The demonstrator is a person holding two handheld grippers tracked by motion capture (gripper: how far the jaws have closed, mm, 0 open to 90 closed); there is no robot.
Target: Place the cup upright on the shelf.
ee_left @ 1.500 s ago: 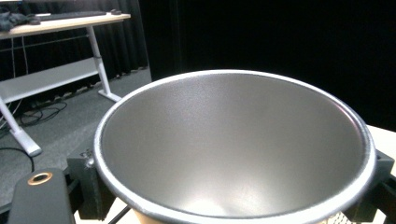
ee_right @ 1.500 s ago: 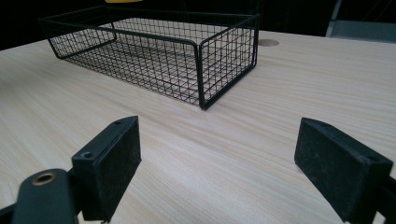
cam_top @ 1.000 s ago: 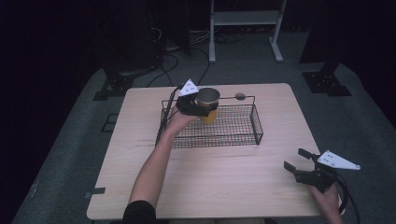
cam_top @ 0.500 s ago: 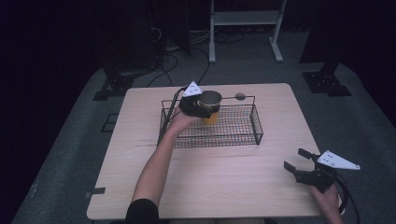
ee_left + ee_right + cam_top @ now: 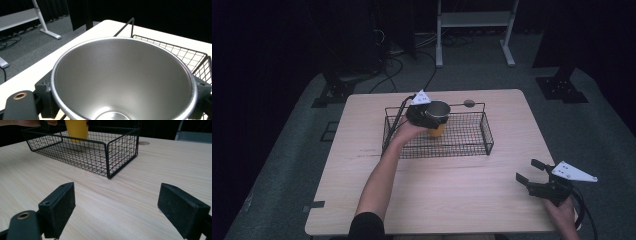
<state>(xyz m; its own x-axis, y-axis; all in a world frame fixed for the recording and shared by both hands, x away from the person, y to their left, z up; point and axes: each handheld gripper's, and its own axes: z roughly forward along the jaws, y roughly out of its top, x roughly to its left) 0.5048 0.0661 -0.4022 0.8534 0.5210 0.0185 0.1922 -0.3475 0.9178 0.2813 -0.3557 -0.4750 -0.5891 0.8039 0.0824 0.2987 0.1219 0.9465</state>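
A yellow cup (image 5: 435,131) with a steel inside (image 5: 125,80) stands upright in the left part of a black wire basket (image 5: 487,135). My left gripper (image 5: 428,116) is shut on its rim, a jaw on each side. In the right gripper view the cup's yellow body (image 5: 76,130) reaches down close to the basket (image 5: 107,157) floor; I cannot tell if it touches. My right gripper (image 5: 528,171) hovers open near the table's front right corner, its black pads (image 5: 58,207) wide apart over bare wood, nothing between them.
The basket sits at the back middle of the light wooden table (image 5: 447,195). A round cable hole (image 5: 469,103) lies just behind it. Off the table, on the dark floor beyond, are a white frame (image 5: 474,20) and cables.
The left gripper with the cup has shifted slightly right and lower in the basket. The right gripper has stayed in place, open.
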